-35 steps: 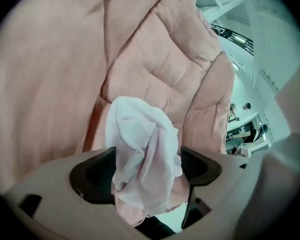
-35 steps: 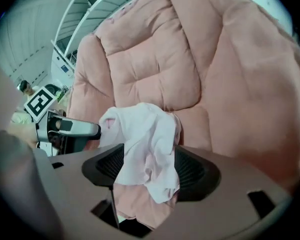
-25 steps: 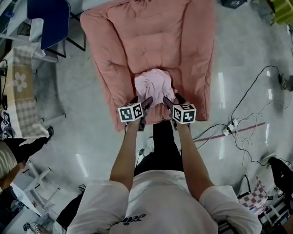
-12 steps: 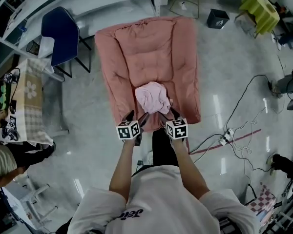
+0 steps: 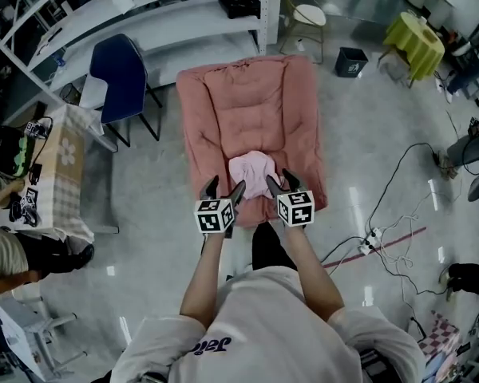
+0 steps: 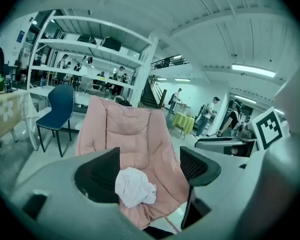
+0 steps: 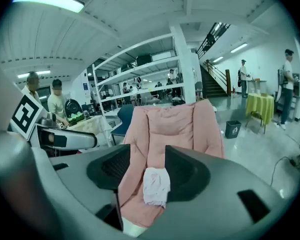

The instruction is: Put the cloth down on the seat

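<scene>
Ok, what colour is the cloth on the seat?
Pale pink cloth, lighter than the salmon-pink chair; shows best in the head view.

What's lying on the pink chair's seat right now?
A crumpled pale pink cloth lies on the seat of the pink chair, near its front edge. Whatever is beneath the cloth is covered and cannot be seen.

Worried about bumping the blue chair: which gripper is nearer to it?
Left. The left gripper hovers before the pink seat, on the side toward the blue chair. The right gripper, jaws closing with nothing between them, hovers beside it, farther from that chair.
</scene>
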Motion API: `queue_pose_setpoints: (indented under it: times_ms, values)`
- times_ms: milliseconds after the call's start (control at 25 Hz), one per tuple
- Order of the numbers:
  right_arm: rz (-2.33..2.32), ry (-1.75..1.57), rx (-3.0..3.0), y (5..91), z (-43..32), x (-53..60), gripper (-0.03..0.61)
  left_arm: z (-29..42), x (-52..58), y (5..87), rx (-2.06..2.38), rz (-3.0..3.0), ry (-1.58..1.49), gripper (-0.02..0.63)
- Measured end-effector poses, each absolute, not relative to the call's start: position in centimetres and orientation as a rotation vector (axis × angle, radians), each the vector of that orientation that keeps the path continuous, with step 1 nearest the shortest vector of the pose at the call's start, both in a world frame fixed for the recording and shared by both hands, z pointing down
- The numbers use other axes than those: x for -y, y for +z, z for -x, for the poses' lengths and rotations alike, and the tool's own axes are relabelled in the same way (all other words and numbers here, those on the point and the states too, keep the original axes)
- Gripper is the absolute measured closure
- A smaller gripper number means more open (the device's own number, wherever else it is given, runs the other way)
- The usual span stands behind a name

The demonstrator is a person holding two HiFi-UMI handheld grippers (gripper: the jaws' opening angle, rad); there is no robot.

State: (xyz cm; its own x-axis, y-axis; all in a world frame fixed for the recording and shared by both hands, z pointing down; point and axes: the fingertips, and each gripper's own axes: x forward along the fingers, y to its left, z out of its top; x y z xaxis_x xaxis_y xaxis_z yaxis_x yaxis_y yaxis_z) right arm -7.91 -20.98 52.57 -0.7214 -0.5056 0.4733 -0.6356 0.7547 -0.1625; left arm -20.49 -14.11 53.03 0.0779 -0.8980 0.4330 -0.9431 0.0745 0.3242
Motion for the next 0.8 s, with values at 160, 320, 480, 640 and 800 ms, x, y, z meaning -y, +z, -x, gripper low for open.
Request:
queue_pose_setpoints:
  times_ms: [160,320,480,640,800]
  values:
    - [-0.911,0.328,2.626,47.6,8.0,20.7,0.39,20.5,13.8,48.4,1.919,-1.907,0.092,0.28]
    - [-0.937,0.197,2.69,43.0,7.9,19.8,0.42,20.3,13.0,44.3,1.994,-1.971,0.051,0.388]
    - [-0.952,0.117,2.745,39.3,8.1,19.0,0.459,20.4,12.4,41.0,2.074,-2.002,0.028,0.45]
    - [-0.947,0.04,2.804,36.5,8.2,18.0,0.508,20.5,11.8,38.1,2.161,-2.018,0.022,0.501]
    - [-0.955,0.018,2.844,34.8,7.7,16.9,0.536,20.2,11.1,35.9,2.231,-2.038,0.013,0.549]
